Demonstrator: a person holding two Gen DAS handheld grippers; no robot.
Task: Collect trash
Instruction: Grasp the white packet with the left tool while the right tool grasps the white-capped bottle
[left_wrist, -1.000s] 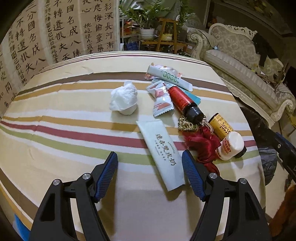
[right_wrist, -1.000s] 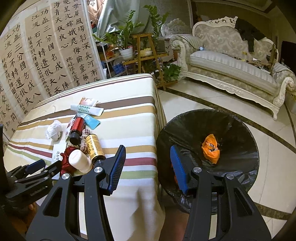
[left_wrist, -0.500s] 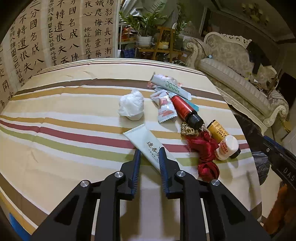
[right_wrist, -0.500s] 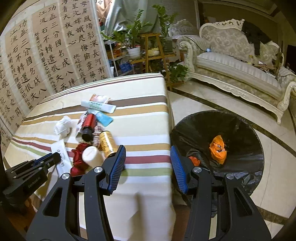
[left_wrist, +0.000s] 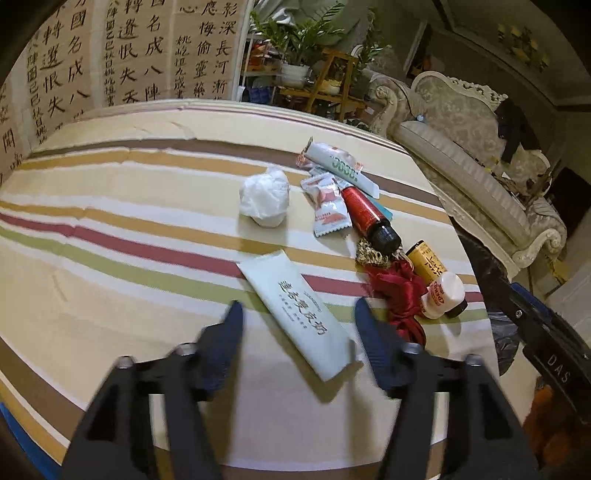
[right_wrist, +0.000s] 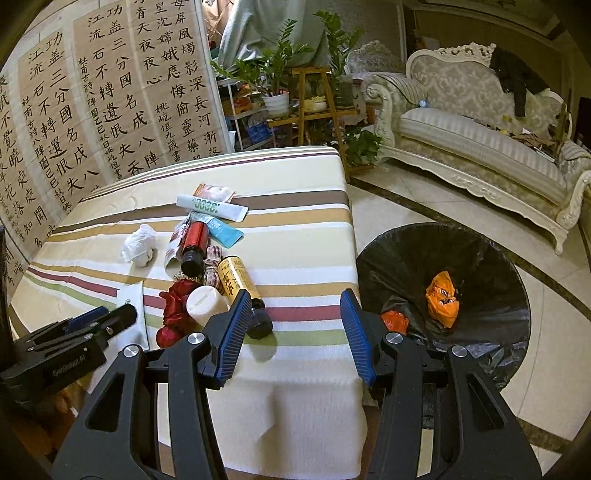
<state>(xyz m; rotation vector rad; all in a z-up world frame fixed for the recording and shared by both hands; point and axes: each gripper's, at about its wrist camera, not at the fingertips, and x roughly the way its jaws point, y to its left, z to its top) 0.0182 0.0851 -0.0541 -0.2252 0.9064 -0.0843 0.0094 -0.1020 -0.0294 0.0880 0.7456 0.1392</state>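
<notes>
We judge the step in hand to be picking the white sachet (left_wrist: 301, 314) off the striped worktop (left_wrist: 110, 236). In the left wrist view it lies flat at lower centre, slanting from upper left to lower right, and its lower end sits between the pads of the left tongs (left_wrist: 297, 319). Those jaws have just been opening again; they stand wide, the sachet lies between them but the pads do not press on it, so nothing is held.

A flat packet gives little to bite, so we would lower the pads until they graze the cloth, square them across the narrow width of the sachet, then close slowly so that it buckles up into the grip and does not slide away. The red cloth (left_wrist: 400, 295) lies just right of the right pad; we should keep clear of it.

The right tongs (right_wrist: 291, 325) are partly open and empty, low in the right wrist view. The black-lined bin (right_wrist: 476, 254) stands at right of that frame, beside the worktop, ready to take the sachet.
</notes>
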